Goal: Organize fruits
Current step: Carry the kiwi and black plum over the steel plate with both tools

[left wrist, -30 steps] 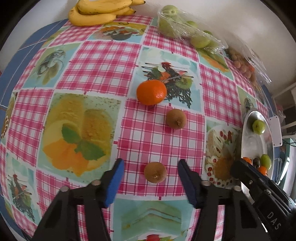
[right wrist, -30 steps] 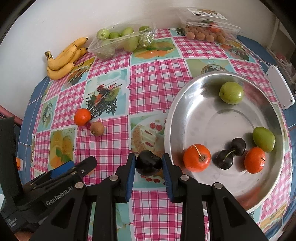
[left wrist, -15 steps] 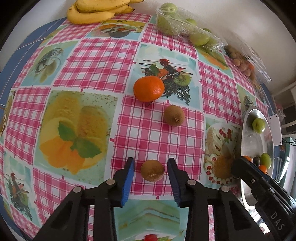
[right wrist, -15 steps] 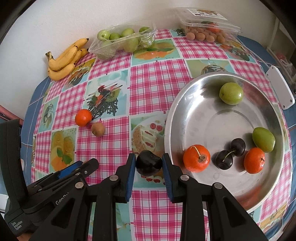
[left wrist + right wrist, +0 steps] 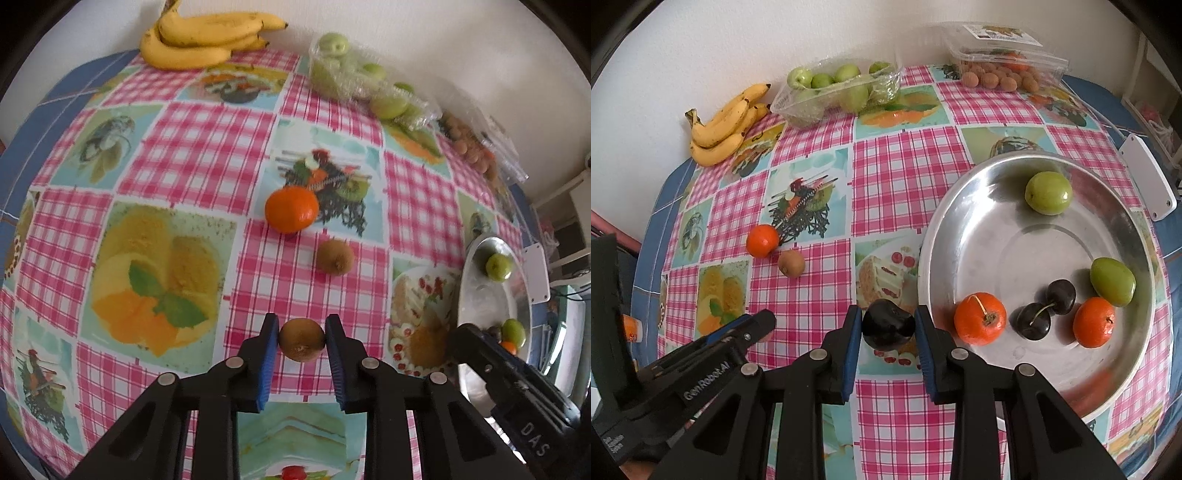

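Kiwi (image 5: pixel 302 339) sits clamped across its middle between the left gripper (image 5: pixel 301 341) jaws, which have just been closing. Right gripper (image 5: pixel 888 329) jaws hold a dark plum (image 5: pixel 888 329). Both fruits look soft, easily bruised.

At bottom centre the right gripper (image 5: pixel 888 328) clamps a dark plum (image 5: pixel 888 325) between its blue pads. Right of it, a steel bowl (image 5: pixel 945 236) holds two tangerines, two green fruits and two dark cherries. At left centre a tangerine (image 5: pixel 762 240) and a kiwi (image 5: pixel 791 263) lie on the checked cloth (image 5: pixel 897 166). The left gripper (image 5: pixel 753 326) reaches in from lower left. Bananas (image 5: pixel 726 125) lie upper left.
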The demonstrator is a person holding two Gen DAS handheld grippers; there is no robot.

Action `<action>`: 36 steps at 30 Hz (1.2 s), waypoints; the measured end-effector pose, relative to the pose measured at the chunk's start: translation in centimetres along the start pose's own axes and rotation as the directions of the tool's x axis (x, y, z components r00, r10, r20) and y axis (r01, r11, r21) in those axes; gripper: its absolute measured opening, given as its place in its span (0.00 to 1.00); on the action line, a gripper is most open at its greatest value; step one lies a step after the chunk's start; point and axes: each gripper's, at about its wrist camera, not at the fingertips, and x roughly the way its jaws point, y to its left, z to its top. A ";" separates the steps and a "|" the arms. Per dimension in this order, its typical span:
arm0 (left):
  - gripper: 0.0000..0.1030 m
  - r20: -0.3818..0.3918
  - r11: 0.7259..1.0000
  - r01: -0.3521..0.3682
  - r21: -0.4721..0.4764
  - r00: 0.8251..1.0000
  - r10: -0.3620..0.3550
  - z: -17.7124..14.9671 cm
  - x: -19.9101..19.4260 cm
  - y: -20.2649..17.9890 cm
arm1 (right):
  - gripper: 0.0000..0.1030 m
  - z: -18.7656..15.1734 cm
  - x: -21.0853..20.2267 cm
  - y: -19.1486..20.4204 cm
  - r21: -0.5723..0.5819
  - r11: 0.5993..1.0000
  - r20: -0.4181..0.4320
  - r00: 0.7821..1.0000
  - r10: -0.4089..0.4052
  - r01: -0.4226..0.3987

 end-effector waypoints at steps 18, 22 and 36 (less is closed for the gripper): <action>0.27 0.062 0.997 0.039 0.062 0.997 -0.042 -0.3 -2.4 -4.2 | 0.29 0.1 -1.3 -3.1 0.060 0.998 0.027 0.999 -0.018 0.016; 0.27 0.060 0.994 0.040 0.098 0.997 -0.046 -0.8 -2.3 -6.0 | 0.29 0.3 -1.9 -5.3 0.106 0.994 0.039 0.999 -0.026 0.021; 0.27 0.058 0.966 0.068 0.251 0.995 -0.085 -2.5 -1.8 -11.9 | 0.29 0.2 -3.8 -12.3 0.268 0.962 0.068 0.995 -0.067 0.047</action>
